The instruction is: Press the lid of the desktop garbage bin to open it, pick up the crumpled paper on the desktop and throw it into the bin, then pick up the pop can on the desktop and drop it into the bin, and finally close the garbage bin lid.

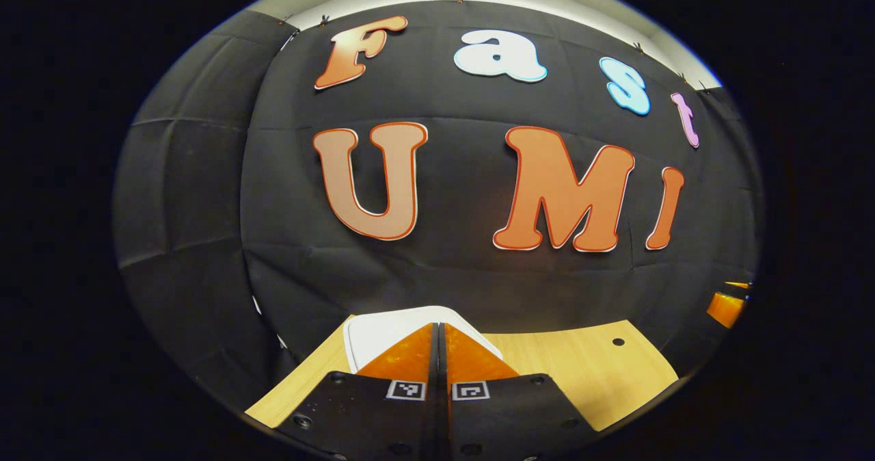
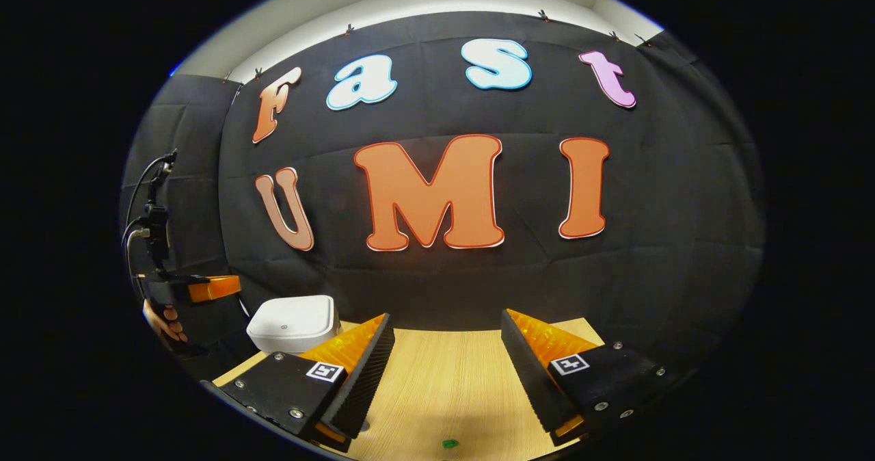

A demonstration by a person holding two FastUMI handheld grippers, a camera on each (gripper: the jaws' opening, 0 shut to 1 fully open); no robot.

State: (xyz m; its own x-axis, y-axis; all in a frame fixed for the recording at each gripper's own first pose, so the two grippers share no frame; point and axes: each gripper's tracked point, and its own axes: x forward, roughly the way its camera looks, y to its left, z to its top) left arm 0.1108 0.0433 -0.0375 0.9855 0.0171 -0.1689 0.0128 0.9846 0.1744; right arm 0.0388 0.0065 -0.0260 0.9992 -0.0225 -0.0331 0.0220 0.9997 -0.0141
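White, rounded bin (image 2: 294,323), lid down, sits far left on the wooden table (image 2: 444,379); right gripper (image 2: 444,362) gapes empty, left gripper (image 1: 441,358) pinched closed, empty.

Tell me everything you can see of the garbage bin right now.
The garbage bin is a small white box with rounded corners, plastic by its look, standing upright on the wooden table near the booth's black wall. Its flat lid lies closed, with a small round mark near the middle. In the left gripper view the left gripper, fingers together, points over it; whether they touch cannot be told.
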